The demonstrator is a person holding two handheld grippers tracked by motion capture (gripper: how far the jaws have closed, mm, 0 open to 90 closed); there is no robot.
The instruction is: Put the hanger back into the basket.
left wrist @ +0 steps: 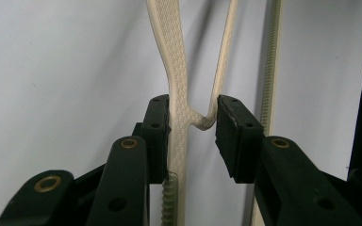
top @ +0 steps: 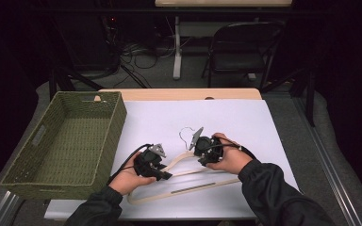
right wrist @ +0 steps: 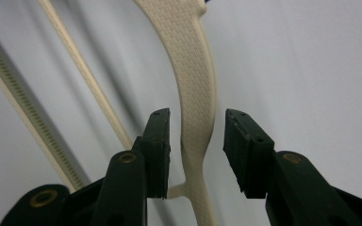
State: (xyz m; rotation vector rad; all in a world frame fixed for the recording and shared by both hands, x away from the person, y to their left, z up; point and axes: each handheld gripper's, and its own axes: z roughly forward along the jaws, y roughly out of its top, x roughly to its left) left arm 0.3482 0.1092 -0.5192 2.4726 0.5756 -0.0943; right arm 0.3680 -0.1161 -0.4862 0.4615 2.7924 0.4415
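Observation:
A cream plastic hanger lies flat on the white table sheet, its wire hook pointing away from me. My left gripper is at the hanger's left arm. In the left gripper view its pads press the textured arm and the thin rod's bend from both sides, so the left gripper is shut on the hanger. My right gripper is near the neck. Its jaws straddle the wide arm with a gap on each side, so the right gripper is open.
A green woven basket stands on the table's left side, close to my left hand. The wooden table edge runs along the back. Beyond it are a folding chair and floor cables.

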